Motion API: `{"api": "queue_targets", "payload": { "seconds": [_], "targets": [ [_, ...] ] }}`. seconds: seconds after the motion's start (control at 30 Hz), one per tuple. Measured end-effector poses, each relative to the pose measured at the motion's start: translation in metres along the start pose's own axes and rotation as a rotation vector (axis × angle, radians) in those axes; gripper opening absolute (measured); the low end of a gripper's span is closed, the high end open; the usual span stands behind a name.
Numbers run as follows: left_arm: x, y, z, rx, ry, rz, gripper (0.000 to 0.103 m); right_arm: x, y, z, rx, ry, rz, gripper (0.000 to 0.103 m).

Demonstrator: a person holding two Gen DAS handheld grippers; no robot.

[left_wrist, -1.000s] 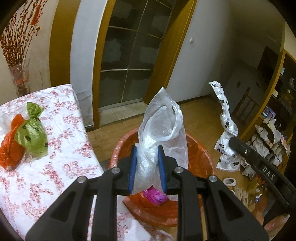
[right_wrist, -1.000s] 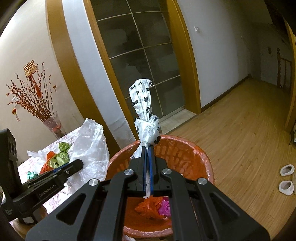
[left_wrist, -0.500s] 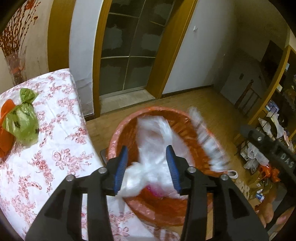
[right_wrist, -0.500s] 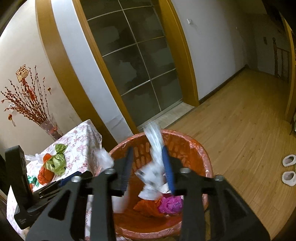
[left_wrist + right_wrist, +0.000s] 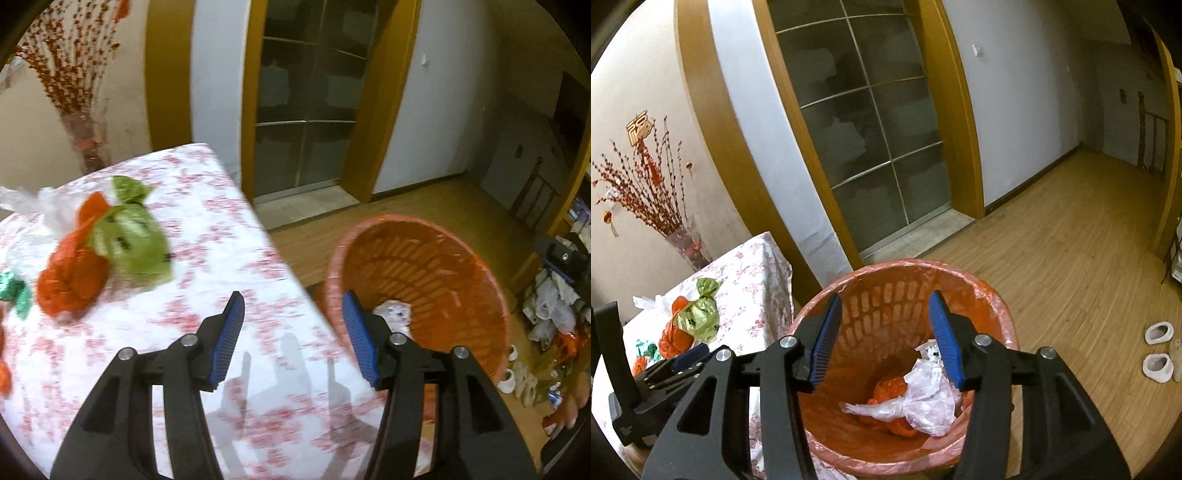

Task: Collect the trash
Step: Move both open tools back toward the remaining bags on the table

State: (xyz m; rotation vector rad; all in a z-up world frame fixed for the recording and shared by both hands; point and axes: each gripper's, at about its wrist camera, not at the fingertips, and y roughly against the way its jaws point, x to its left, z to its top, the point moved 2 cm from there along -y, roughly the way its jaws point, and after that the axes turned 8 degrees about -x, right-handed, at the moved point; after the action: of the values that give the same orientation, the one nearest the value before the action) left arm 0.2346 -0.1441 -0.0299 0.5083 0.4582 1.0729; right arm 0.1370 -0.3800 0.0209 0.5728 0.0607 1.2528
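An orange basket (image 5: 964,284) lined with a pink bag stands on the floor beside the table; it also shows in the left wrist view (image 5: 443,258). Inside lie a clear plastic bag (image 5: 923,402), a white spotted bag (image 5: 929,350) and orange trash (image 5: 886,387). My right gripper (image 5: 884,319) is open and empty above the basket. My left gripper (image 5: 291,321) is open and empty over the table edge. On the table lie a green bag (image 5: 129,240), an orange bag (image 5: 70,277), a clear bag (image 5: 33,203) and a green scrap (image 5: 13,291).
The table has a white floral cloth (image 5: 207,332). A vase of red branches (image 5: 88,140) stands at its far corner. A glass sliding door (image 5: 864,147) is behind. White slippers (image 5: 1158,347) lie on the wooden floor at right. Cluttered shelves (image 5: 554,302) stand right of the basket.
Both grippers opened and dropped their bags into the basket: the left let go of the clear bag, the right the spotted bag. The left gripper swung left toward the table.
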Motion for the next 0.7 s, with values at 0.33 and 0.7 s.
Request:
{"api": "queue_targets", "payload": {
  "seconds": [0.33,0.7],
  "targets": [
    [0.089,0.04,-0.01,-0.029,0.038,0.166,0.055,0.039,-0.001,-0.006,0.016,0.069,0.048,0.05],
    [0.262,0.099,-0.032,-0.026,0.199,0.525,0.055,0.095,-0.015,-0.032,0.086,0.139,0.129,0.05]
  ]
}}
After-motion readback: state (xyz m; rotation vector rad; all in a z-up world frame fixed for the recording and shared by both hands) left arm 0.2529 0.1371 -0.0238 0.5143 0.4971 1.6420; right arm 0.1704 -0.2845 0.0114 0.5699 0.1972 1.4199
